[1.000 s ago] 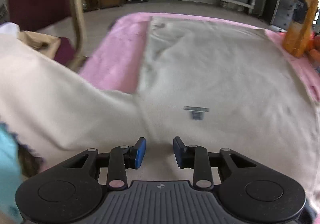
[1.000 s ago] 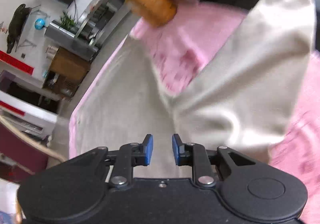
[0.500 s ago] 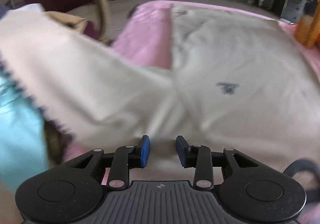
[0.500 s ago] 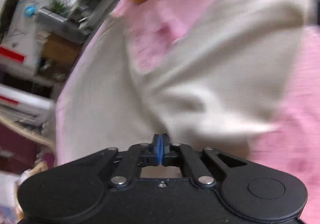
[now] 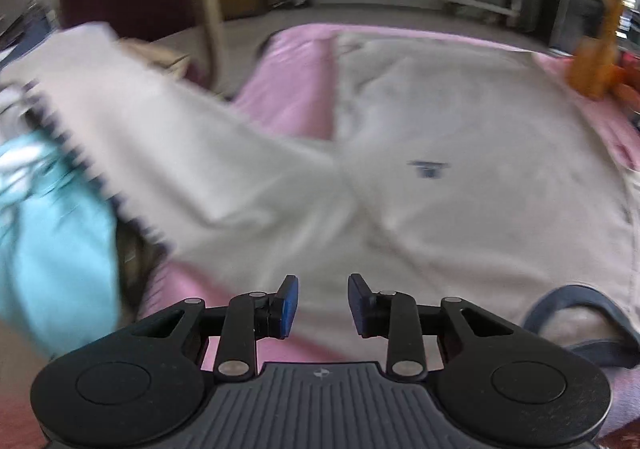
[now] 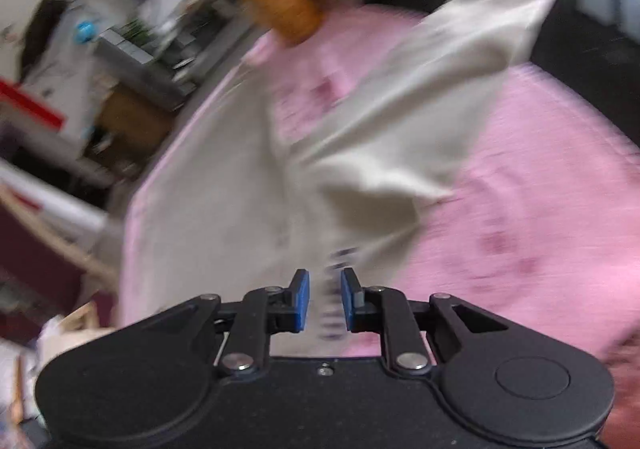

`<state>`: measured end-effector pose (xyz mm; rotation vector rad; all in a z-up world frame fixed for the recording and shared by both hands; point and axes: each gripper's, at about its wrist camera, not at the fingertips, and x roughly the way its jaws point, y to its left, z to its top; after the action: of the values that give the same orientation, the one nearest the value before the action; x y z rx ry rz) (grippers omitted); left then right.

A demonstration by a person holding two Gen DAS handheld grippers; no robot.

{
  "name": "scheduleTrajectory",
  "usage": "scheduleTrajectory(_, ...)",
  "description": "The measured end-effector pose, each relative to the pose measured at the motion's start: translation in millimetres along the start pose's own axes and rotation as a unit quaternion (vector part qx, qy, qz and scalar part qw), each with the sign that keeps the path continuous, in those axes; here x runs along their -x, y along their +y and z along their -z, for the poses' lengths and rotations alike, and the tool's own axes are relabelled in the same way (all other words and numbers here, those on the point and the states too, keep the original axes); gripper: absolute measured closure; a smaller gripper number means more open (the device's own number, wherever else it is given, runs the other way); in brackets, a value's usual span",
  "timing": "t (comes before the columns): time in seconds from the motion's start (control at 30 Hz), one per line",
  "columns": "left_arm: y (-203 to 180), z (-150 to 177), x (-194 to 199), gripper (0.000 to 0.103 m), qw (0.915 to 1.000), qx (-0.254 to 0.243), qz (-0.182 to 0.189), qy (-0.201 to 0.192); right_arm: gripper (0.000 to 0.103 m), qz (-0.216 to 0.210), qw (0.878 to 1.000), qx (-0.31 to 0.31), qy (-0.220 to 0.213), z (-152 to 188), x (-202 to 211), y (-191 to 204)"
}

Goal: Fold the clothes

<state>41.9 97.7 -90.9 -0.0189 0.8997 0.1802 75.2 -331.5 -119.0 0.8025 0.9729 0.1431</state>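
Now both the left gripper [image 5: 319, 305] and right gripper [image 6: 322, 300] stand apart, empty, low in frame above the spread cream shirt [image 5: 460, 153], likely seeking edges to fold; both jaws just shifted.

- Cream shirt [image 5: 460, 137]: spread flat on a pink cover, small dark chest logo facing up.
- Sleeves: both extended outward, dark-trimmed cuffs.

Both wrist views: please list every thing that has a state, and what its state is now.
Shirt: spread flat on pink cover, not yet folded, sleeves out.
Left gripper: open, nothing between pads, jaws just closed slightly.
Right gripper: jaws just opened, shirt edge between pads, not pressed.
Orange bottle: upright.
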Motion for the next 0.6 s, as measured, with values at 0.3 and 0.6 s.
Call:
scheduleTrajectory(0.3, -36.0, 20.7, -1.3, 0.079, 0.9926, -0.087, 0.065, 0.055, 0.090, 0.009, 0.990, 0.037, 0.132, 15.2, -35.7, 15.0)
scheduleTrajectory(0.6, -22.5, 28.3, 36.5, 0.080, 0.9922, -0.067, 0.105, -0.006, 0.083, 0.007, 0.996, 0.047, 0.080, 22.4, 6.2, 8.0)
